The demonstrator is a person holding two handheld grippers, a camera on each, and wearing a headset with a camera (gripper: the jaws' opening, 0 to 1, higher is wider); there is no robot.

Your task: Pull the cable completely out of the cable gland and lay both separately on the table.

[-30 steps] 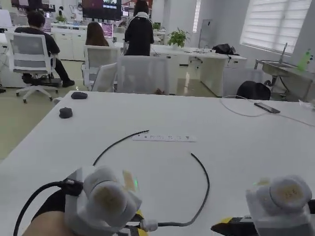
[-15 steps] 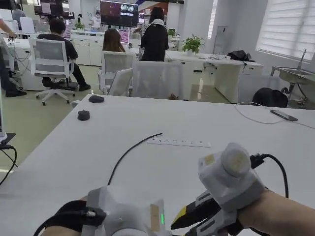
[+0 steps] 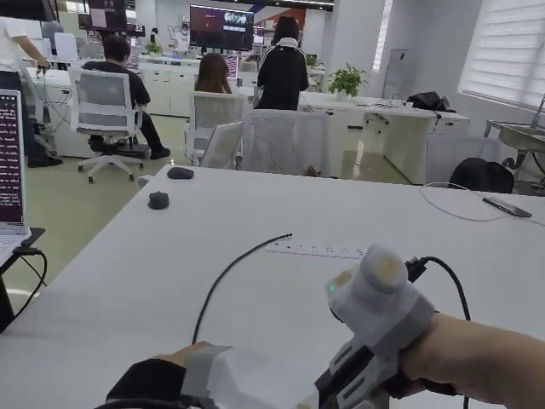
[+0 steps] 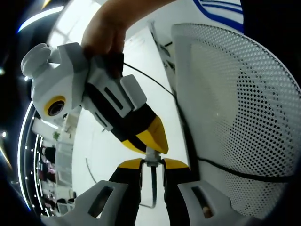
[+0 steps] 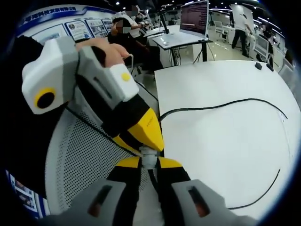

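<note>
Worktop (image 5: 225,150): left tool (image 4: 151,165) and right tool (image 5: 149,165) clamped tip-to-tip on cable gland (image 5: 149,153); cable (image 5: 221,105) beyond them may be pinched, not withdrawn.

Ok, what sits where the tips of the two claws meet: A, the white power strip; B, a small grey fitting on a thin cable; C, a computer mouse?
B: both gripper views show the grey fitting pinched between the left claw and the right claw, tip to tip.
</note>
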